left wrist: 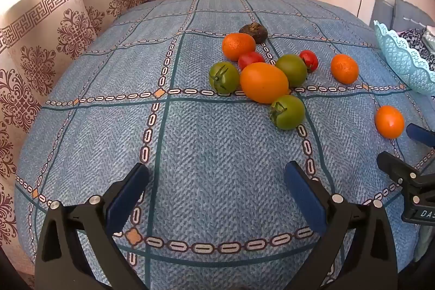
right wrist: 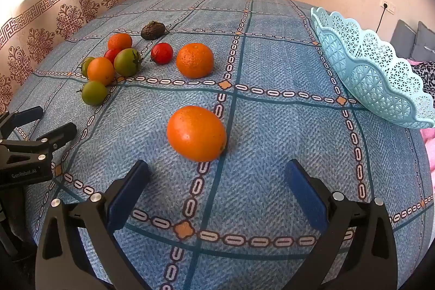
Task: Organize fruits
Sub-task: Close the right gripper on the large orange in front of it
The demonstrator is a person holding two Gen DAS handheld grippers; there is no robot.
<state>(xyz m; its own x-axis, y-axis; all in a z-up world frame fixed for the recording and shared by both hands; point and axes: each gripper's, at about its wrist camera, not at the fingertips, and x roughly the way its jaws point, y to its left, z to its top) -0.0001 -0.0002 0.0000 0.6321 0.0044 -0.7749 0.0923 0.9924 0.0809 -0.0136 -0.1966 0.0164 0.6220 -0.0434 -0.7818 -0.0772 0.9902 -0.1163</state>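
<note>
**Fruits loose on the blue cloth, both grippers wide and empty**

Fruits lie scattered on the blue checked tablecloth point(left wrist: 190, 154), none of them in the pale turquoise lattice basket point(right wrist: 361, 64). The right gripper point(right wrist: 217, 192) points down at the cloth with its blue-padded fingers point(right wrist: 127, 195) spread wide, nothing between them. Just beyond the fingertips, a little left of the gap's centre line, sits a smooth orange fruit point(right wrist: 196, 133), not touched by either pad. Further out past it lies a dimpled mandarin point(right wrist: 194, 60), and the basket stands tilted, well off to the right of the right finger.

The left gripper point(left wrist: 216, 189) is likewise spread wide over bare cloth, holding nothing. Well ahead of its fingers, slightly right of centre, is the main cluster: a large orange fruit point(left wrist: 263, 82) touching green tomatoes point(left wrist: 287, 112) around it, with red tomatoes point(left wrist: 250, 59) and another mandarin point(left wrist: 238, 45) behind, and a dark wrinkled fruit point(left wrist: 253, 31) farthest out. In the left wrist view the right gripper's fingertips show at the right edge, near the smooth orange fruit.
</note>
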